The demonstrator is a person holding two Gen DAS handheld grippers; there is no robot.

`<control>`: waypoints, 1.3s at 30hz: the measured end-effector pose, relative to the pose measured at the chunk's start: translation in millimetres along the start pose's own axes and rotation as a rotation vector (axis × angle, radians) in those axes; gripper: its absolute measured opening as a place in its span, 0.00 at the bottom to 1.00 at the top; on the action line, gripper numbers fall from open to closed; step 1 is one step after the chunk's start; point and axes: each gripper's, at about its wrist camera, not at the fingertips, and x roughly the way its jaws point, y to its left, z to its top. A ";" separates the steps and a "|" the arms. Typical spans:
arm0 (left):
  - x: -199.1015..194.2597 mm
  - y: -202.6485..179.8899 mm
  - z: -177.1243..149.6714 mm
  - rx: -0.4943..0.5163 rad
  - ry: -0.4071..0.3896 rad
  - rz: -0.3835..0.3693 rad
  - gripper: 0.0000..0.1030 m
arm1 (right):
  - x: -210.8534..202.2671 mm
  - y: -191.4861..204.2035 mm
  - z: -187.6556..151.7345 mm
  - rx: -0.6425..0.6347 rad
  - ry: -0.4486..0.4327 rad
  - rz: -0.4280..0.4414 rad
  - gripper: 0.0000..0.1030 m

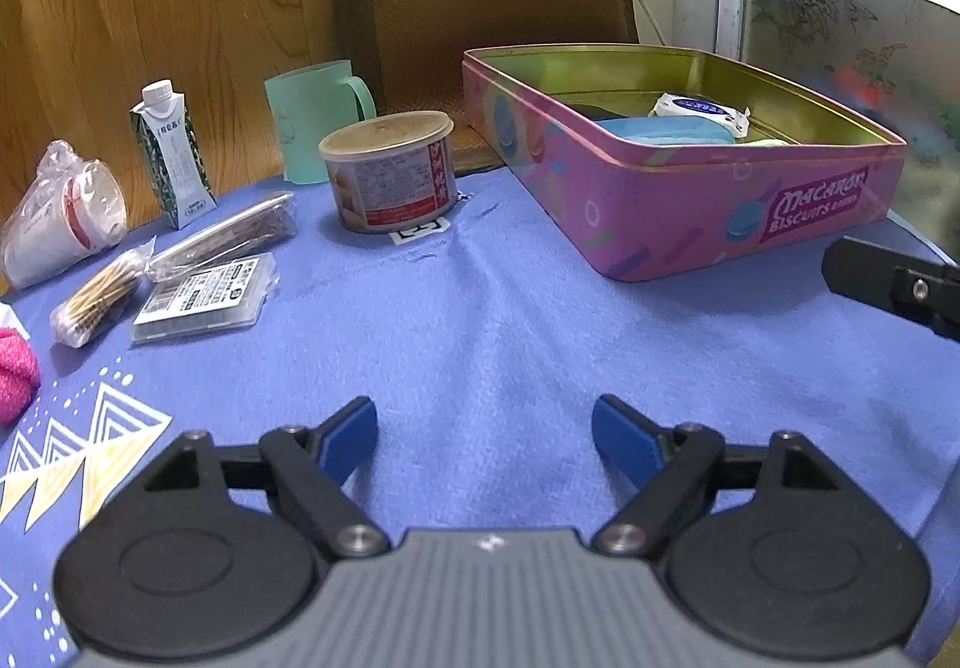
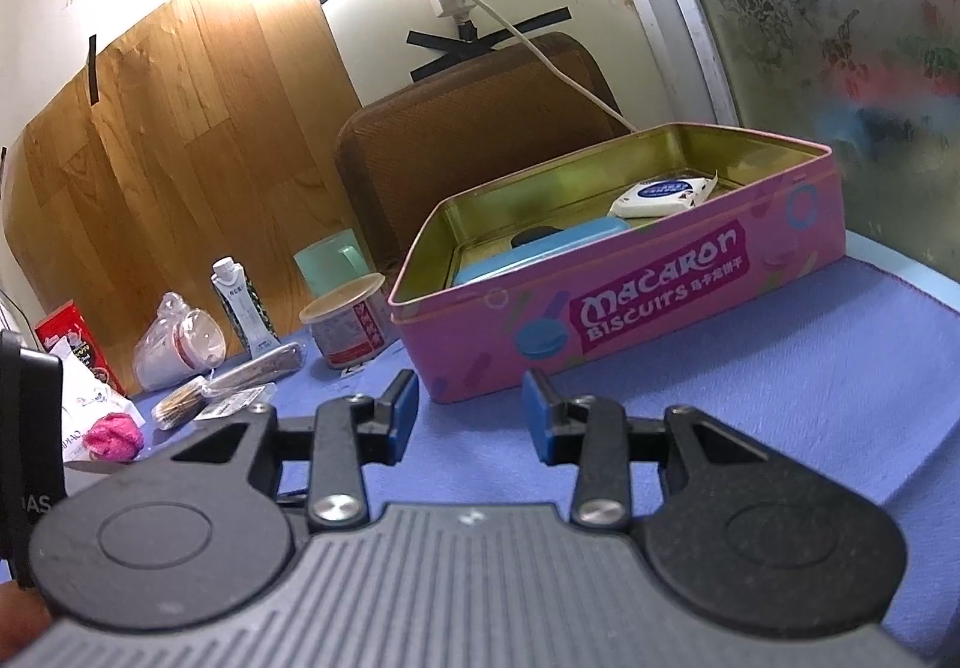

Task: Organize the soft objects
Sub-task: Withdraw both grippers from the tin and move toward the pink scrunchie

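A pink macaron biscuit tin (image 1: pixel 708 200) stands open on the blue tablecloth, also in the right wrist view (image 2: pixel 630 302). Inside lie a blue soft item (image 1: pixel 666 131), a white packet (image 1: pixel 702 110) and a dark item. A pink fluffy soft object (image 1: pixel 15 374) lies at the far left edge; it also shows in the right wrist view (image 2: pixel 114 435). My left gripper (image 1: pixel 485 443) is open and empty above the cloth, before the tin. My right gripper (image 2: pixel 469 413) is open and empty just in front of the tin's front wall.
Left of the tin stand a round can (image 1: pixel 390 170), a green cup (image 1: pixel 318 119), a small carton (image 1: pixel 171 152), bagged paper cups (image 1: pixel 66 212), cotton swabs (image 1: pixel 96 302) and a clear flat box (image 1: pixel 207 299). A brown chair back (image 1: pixel 480 8) is behind the table.
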 end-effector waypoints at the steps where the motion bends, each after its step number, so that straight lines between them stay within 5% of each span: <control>1: 0.5 0.0 -0.2 0.000 -0.003 0.001 0.82 | 0.7 -0.3 -0.5 0.001 0.003 0.000 0.40; 30: 3.0 11.4 -4.2 -0.034 -0.022 -0.014 0.97 | 18.6 1.9 -14.2 -0.050 0.042 -0.030 0.46; 39: -27.9 96.1 -18.8 -0.148 -0.055 0.038 0.96 | 43.0 40.7 -8.9 -0.133 0.130 0.090 0.46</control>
